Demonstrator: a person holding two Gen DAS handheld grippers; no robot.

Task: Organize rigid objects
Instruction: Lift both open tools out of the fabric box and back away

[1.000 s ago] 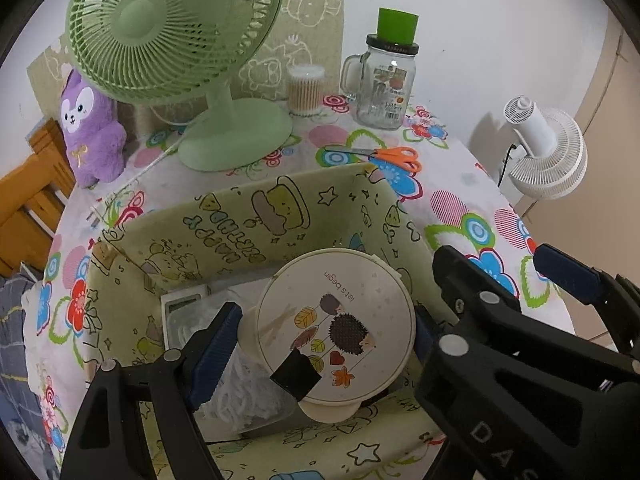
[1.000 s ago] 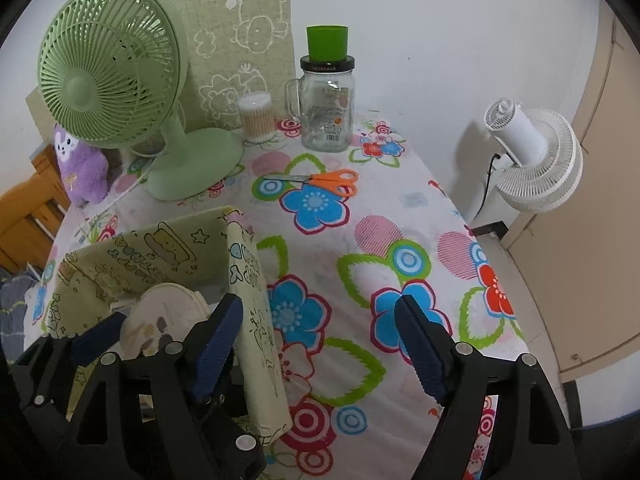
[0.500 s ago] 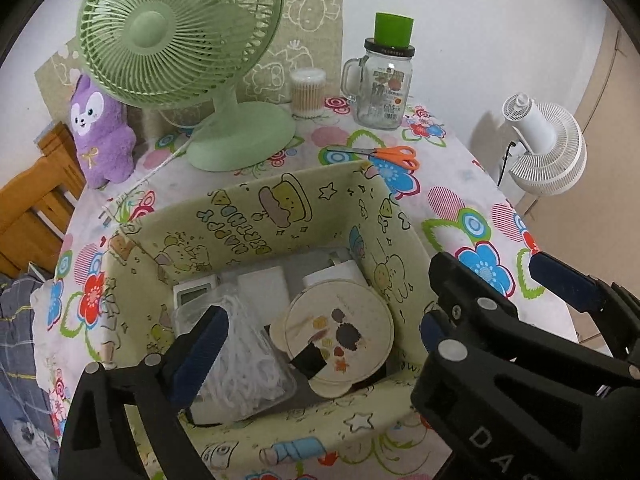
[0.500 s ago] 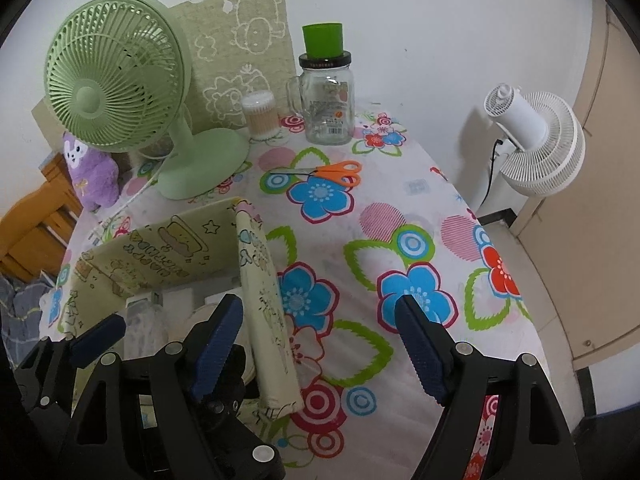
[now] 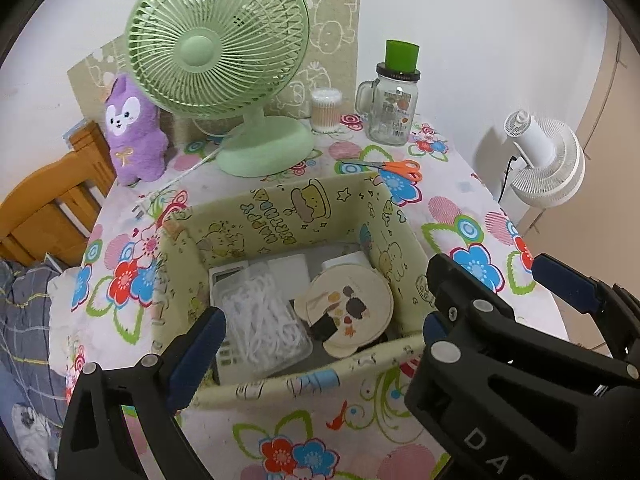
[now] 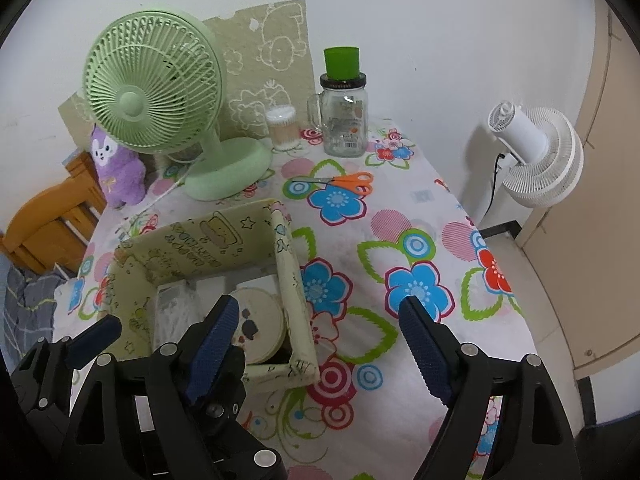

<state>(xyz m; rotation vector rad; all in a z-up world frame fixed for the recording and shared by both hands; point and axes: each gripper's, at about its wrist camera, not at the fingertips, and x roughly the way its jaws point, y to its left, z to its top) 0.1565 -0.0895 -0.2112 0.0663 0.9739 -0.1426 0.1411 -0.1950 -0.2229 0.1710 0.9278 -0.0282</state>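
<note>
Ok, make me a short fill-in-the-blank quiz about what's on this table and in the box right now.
1. The round hedgehog lid lies inside the yellow ____.
2. The scissors have ____ handles.
3. A ____ cup sits on top of the glass jar.
4. The plush toy beside the green fan is ____.

Missing words: box; orange; green; purple

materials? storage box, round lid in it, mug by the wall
Storage box: looks like fabric over stiff board, matte, printed cartoons; the walls stand up but bow a little. Round lid: likely plastic, smooth cream surface with a printed picture and a moulded tab. Mug: clear glass, see-through with highlights, handle, dark screw band; the green cap on top looks like plastic.
</note>
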